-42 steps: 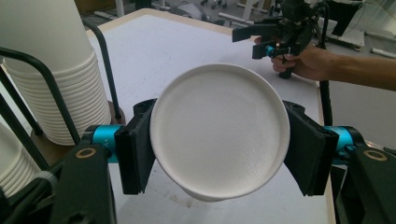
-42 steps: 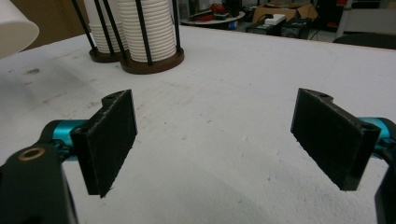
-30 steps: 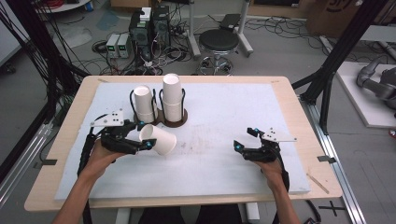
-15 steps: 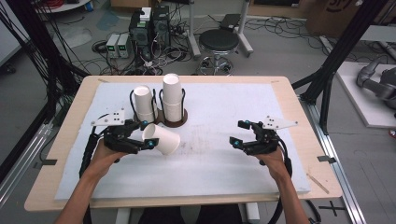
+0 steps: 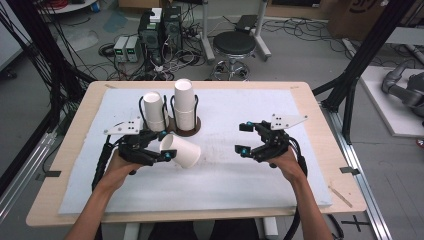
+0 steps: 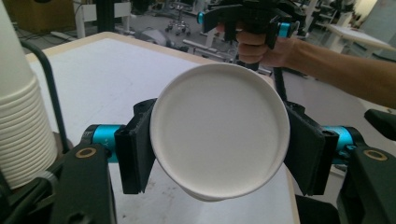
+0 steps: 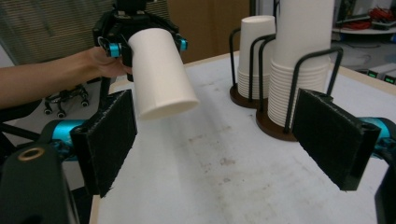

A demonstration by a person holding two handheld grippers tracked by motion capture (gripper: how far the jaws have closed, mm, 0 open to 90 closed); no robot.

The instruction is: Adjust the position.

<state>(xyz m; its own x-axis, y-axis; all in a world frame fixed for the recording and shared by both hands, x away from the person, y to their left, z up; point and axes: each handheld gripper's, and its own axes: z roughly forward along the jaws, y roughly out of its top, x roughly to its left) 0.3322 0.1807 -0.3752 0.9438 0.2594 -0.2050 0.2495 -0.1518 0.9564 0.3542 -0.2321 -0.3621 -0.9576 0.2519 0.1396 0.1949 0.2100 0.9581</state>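
My left gripper [image 5: 162, 148] is shut on a white paper cup [image 5: 184, 151] held on its side above the white mat, wide mouth toward the right. In the left gripper view the cup's base [image 6: 219, 135] faces the camera, and both pads press its sides. My right gripper [image 5: 241, 138] hovers over the mat right of the cup, jaws open wide with nothing between them. The right gripper view looks past its own pads [image 7: 107, 140] at the cup [image 7: 159, 70] in the left gripper [image 7: 142, 44].
Two stacks of white cups [image 5: 154, 111] [image 5: 184, 105] stand upside down in black wire holders on brown bases at the back left, just behind the held cup. The white mat [image 5: 240, 195] covers most of the wooden table [image 5: 310, 95]. Cables and a stool lie beyond.
The right gripper has risen off the mat and drifted left toward the held cup, jaws still open. The left gripper and its cup have stayed put.
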